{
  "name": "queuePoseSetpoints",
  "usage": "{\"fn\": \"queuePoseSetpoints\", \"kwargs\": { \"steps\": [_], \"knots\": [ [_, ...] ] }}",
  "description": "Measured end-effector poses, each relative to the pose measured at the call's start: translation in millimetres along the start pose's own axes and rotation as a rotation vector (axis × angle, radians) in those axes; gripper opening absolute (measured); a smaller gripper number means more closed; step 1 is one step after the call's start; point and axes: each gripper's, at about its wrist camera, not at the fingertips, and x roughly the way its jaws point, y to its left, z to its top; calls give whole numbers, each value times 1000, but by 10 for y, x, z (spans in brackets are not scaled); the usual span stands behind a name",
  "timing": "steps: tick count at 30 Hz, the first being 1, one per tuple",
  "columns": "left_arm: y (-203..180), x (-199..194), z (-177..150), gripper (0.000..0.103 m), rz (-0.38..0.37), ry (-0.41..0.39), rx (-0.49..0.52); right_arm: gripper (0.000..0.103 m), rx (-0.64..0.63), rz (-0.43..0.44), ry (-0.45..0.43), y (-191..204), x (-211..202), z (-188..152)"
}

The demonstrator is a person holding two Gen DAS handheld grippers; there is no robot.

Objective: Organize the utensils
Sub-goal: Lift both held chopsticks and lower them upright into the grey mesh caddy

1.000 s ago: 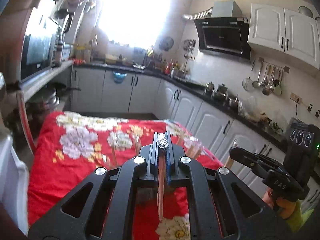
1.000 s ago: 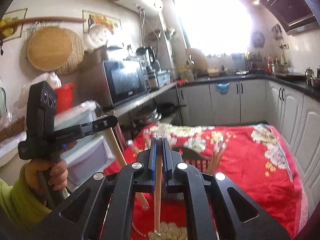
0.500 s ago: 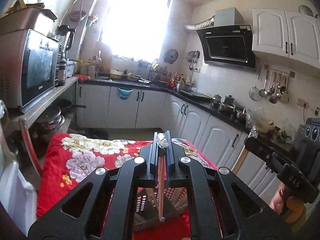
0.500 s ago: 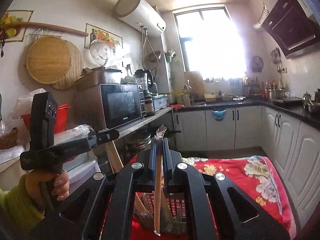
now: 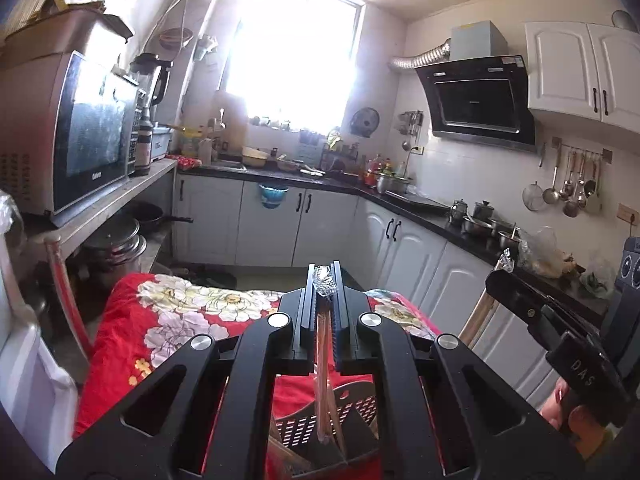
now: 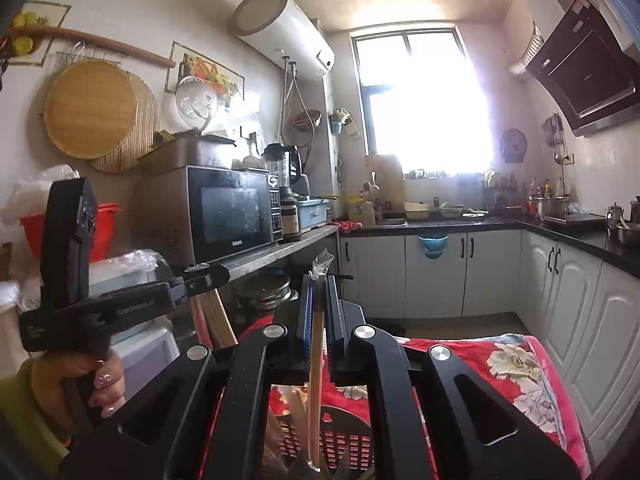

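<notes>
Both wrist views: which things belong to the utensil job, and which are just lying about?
Job:
- left gripper, wrapped chopsticks
- right gripper, wrapped chopsticks
- perforated utensil holder

Lying about:
- microwave
- hanging ladles
- floral tablecloth

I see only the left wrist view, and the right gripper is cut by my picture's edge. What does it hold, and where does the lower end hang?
Observer: The right gripper is shut on wrapped chopsticks; their lower end hangs over the black basket.
Operator: And my left gripper, seen from the right wrist?
Observer: The left gripper stands at the left, shut on wooden chopsticks that slant down behind the right one's frame.
Operator: What holds it?
Observer: A hand with a yellow-green sleeve grips its handle.
</notes>
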Motion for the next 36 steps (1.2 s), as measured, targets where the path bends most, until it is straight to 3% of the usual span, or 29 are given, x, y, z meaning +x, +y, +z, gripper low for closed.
{"fn": "queuePoseSetpoints", "kwargs": {
  "steps": [19, 36],
  "knots": [
    [45, 366, -610, 3, 31, 101, 14, 6, -74, -49, 28, 35, 295, -625],
    [25, 477, -844, 3, 43, 162, 38, 7, -45, -85, 92, -68, 302, -896]
  ]
}}
